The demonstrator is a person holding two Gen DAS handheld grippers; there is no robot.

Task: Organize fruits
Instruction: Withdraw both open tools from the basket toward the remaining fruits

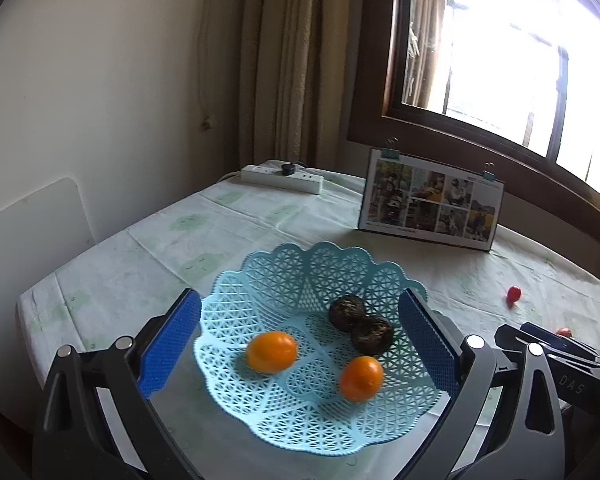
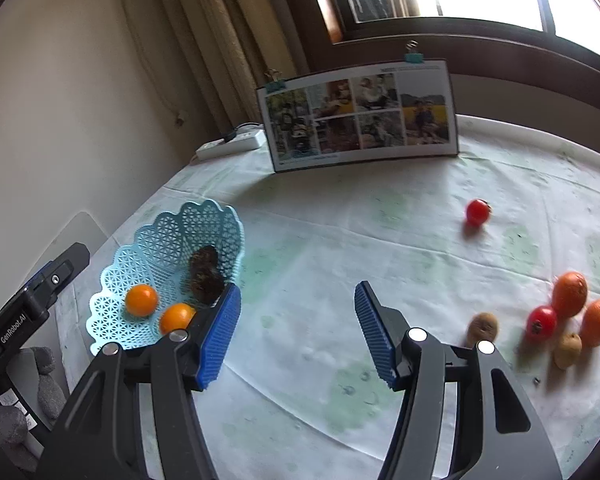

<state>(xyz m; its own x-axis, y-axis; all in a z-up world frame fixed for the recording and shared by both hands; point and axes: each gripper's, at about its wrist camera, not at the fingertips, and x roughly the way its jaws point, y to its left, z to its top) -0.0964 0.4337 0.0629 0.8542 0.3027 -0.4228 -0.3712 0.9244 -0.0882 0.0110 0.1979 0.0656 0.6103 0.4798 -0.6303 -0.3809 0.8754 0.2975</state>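
A: Basket contents?
B: Light blue lattice basket (image 1: 300, 412), on the cloth-covered surface (image 2: 340, 240): two small orange fruits (image 1: 271, 351) (image 1: 361, 378) and two dark rough fruits (image 1: 346, 312) (image 1: 372, 334), the dark pair touching.

A: Loose stock?
B: To the right, well apart from the basket: one lone red tomato (image 2: 478, 212); near the edge a cluster of two oranges (image 2: 569, 294) (image 2: 598, 322), a second tomato (image 2: 541, 322) and two brown kiwis (image 2: 483, 328) (image 2: 567, 350).

A: Grippers?
B: Left gripper (image 1: 300, 344): fingers wide apart, framing the basket, holding nothing. Right gripper (image 2: 298, 334): fingers apart, empty, over bare cloth just beside the basket.

A: Other items?
B: Photo board (image 2: 360, 118) standing upright, white power strip (image 1: 282, 178) behind it.
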